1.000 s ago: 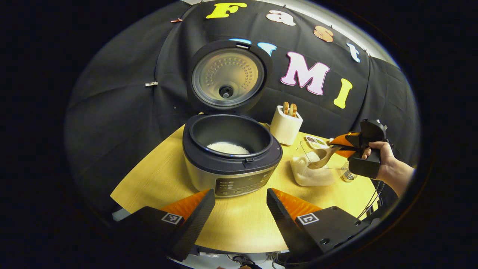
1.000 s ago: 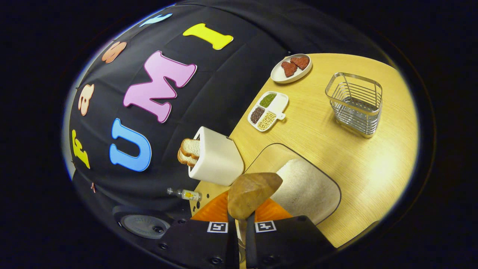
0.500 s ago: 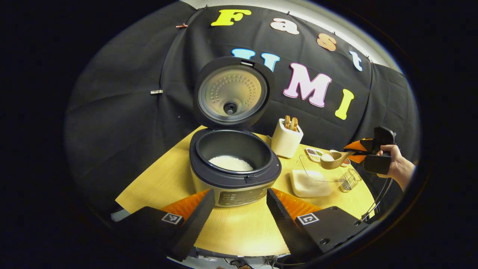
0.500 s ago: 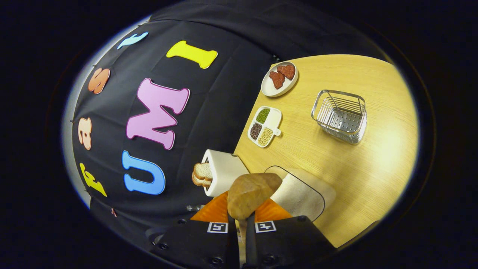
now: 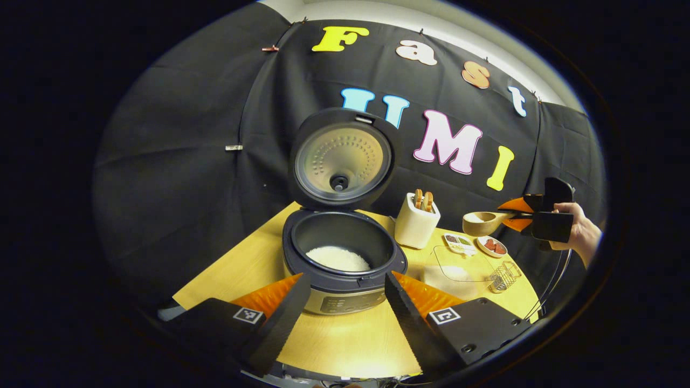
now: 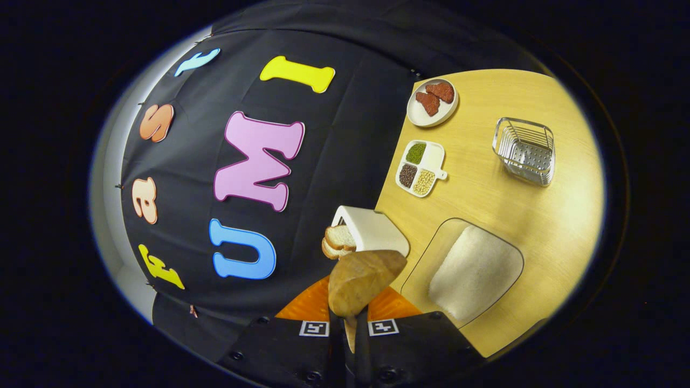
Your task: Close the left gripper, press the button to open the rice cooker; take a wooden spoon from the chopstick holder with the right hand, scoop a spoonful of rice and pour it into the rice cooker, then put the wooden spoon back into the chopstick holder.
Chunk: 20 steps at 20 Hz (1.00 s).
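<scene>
Right gripper [image 6: 349, 328] clamps the light-brown wooden spoon [image 6: 360, 280] by its handle; left gripper [image 5: 345, 302] hangs wide open, empty.

The spoon's bowl is held level above the clear rice container [image 5: 458, 264], right of the open black rice cooker [image 5: 345, 253].

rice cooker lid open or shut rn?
Open. The lid stands upright behind the rice cooker, showing its metal inner face; the pot is uncovered with rice inside.

Open rice cooker [image 5: 345, 253], wooden spoon [image 5: 481, 222] aloft
</scene>
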Tool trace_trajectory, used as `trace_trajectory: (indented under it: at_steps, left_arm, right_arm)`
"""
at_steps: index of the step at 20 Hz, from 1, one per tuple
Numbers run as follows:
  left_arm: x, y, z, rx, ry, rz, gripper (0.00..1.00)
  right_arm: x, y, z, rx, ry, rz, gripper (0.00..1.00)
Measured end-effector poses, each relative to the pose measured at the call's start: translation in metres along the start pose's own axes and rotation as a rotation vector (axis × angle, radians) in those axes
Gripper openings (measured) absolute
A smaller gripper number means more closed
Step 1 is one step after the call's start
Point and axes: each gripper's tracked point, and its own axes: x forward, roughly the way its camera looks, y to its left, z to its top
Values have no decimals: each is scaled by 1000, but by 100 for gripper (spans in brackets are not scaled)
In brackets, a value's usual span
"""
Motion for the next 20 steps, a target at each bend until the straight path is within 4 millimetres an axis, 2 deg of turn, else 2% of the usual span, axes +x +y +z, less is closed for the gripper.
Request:
trace_trajectory:
  at_steps: [4, 11, 13, 18, 20]
  left_arm:
    - [-5, 13, 8, -27, -23, 34, 96]
    - [-26, 46, 10, -60, -40, 116, 96]
    - [-29, 55, 9, -69, -34, 132, 96]
    - [-35, 85, 15, -40, -52, 197, 96]
    - [-36, 91, 16, -34, -48, 204, 96]
  right_arm:
    - [10, 29, -50, -7, 98, 53, 12]
    - [34, 57, -137, -39, 235, 81, 12]
    - [37, 64, -158, -93, 248, 86, 11]
    - [46, 85, -196, -320, 198, 144, 12]
    - [49, 92, -211, -449, 185, 169, 11]
